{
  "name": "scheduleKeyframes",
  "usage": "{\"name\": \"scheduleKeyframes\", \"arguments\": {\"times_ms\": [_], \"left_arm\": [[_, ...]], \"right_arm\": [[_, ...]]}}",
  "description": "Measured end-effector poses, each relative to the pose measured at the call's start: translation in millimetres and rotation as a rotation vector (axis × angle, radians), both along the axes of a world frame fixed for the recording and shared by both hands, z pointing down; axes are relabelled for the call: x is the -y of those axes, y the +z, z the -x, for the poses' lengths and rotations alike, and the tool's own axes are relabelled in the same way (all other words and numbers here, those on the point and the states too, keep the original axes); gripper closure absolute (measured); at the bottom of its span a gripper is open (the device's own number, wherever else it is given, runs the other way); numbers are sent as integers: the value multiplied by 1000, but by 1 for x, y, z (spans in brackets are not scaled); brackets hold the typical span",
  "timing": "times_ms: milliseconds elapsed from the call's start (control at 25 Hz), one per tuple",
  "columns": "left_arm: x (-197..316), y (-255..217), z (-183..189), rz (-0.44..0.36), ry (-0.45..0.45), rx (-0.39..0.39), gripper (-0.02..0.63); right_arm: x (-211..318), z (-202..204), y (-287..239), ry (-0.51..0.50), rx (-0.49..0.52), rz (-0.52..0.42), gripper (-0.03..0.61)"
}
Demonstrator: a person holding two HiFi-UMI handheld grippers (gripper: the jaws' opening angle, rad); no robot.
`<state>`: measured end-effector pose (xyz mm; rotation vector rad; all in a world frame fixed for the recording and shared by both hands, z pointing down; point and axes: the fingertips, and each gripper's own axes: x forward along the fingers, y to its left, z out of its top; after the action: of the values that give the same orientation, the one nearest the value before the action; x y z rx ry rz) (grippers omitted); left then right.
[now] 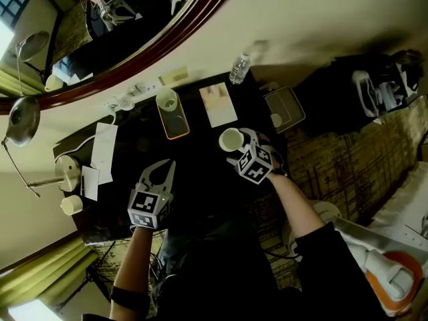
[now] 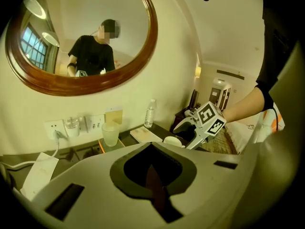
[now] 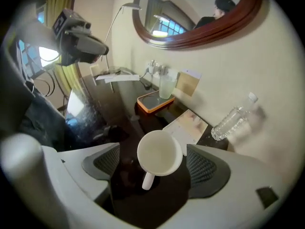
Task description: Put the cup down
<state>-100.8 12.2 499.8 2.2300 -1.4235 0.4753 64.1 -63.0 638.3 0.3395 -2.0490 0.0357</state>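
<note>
A white cup with a handle stands upright on the dark table, seen from above in the right gripper view. My right gripper is open around it, and both pads stand clear of its sides. In the head view the cup sits right of the table's middle, with the right gripper just behind it. My left gripper hovers over the table's left-middle, shut and holding nothing. From the left gripper view, the cup and the right gripper are ahead to the right.
An orange tray carrying a glass lies near the wall, with a booklet and a water bottle to its right. Papers and a lamp base sit at the table's left. A round mirror hangs on the wall.
</note>
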Motion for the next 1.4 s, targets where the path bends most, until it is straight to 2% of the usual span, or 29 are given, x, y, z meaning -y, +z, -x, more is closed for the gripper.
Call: {"name": "scheduleKeyframes", "arguments": {"times_ms": [160,280,560,600,640,720,1160,1400], "left_arm": [[4,11,-11,11,20,10,607],[2,28,-13,15,49,25,607],[-2,38,-10,32,-9,23,607],[-3,39,-10,35,-17,20,607],[-4,40,-9,39,-24,15,607],[-7,43,-7,45,-39,2,607],[-16,52,1,61,-52,1,607],[-17,64,10,70,-67,-8,607]], "right_arm": [[5,-1,24,-136,-100,-12,103],[10,0,38,-167,-109,10,92],[16,10,54,-240,-114,39,92],[16,11,56,-256,-117,40,98],[16,11,56,-271,-121,42,133],[16,12,57,-295,-125,42,137],[18,10,52,-296,-125,6,132],[19,30,39,-316,-121,-6,132]]}}
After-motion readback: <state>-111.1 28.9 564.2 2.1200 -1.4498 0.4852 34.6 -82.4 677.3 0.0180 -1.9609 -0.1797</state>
